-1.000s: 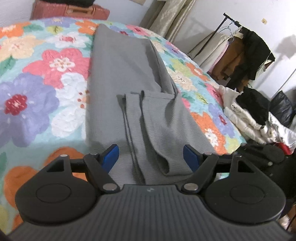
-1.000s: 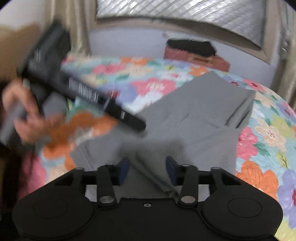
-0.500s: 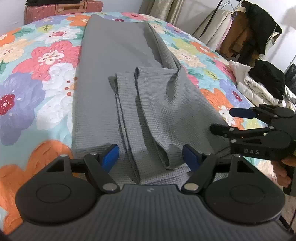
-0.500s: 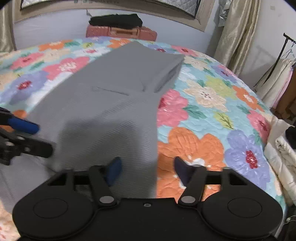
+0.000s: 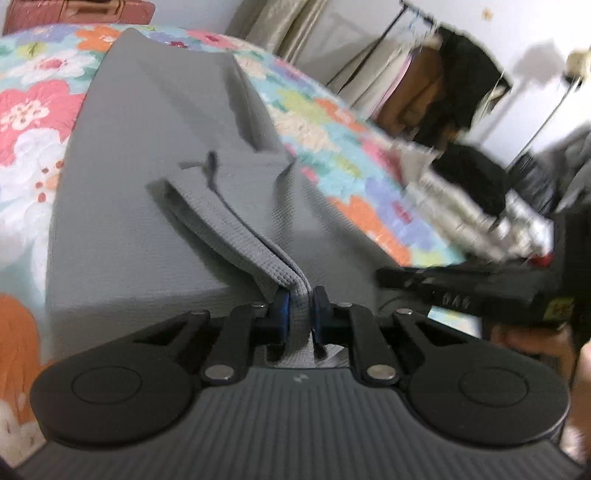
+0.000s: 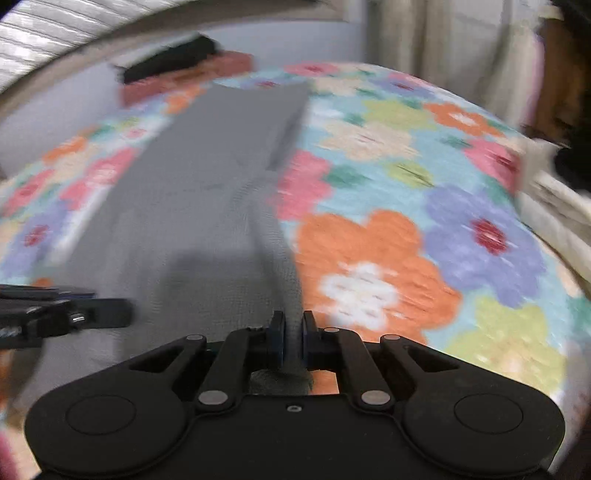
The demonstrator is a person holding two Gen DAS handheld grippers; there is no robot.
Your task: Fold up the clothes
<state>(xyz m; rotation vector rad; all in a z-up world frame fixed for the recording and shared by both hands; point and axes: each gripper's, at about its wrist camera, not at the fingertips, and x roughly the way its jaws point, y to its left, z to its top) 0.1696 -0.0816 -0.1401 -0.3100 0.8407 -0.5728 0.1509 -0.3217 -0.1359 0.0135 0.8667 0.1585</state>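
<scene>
Both hand-held grippers are clamped down on fabric right now. Closest to the lens in the left wrist view, the left hand-held gripper (image 5: 299,310) has its blue-padded fingers pinched together on a doubled-up fold of the gray garment (image 5: 147,177), with the ribbed edge running up and away from the fingers like a ridge. Same story on the other side: the right hand-held gripper (image 6: 293,338) has its fingers squeezed tight around a bunched edge of the gray garment (image 6: 207,192), and a bit of cloth pokes out behind the pads.

Each one shows in the other's camera too. The right hand-held gripper (image 5: 461,288) sits off to the right in the left view, pretty blurry, and the left hand-held gripper (image 6: 66,314) shows at the left edge of the right view, over the cloth.

Past the fingers, the garment lies stretched lengthwise over the bed, on a floral quilt (image 6: 388,240) with big orange, pink and purple flowers. The far end of it looks folded flat with a thick edge on its right.

Further back there's a reddish suitcase (image 5: 74,14) by the wall, beige curtains (image 5: 288,29), and a clothes rack (image 5: 443,85) with dark and brown stuff hanging. A pile of clothes (image 5: 469,192) sits beside the bed, below the rack.
</scene>
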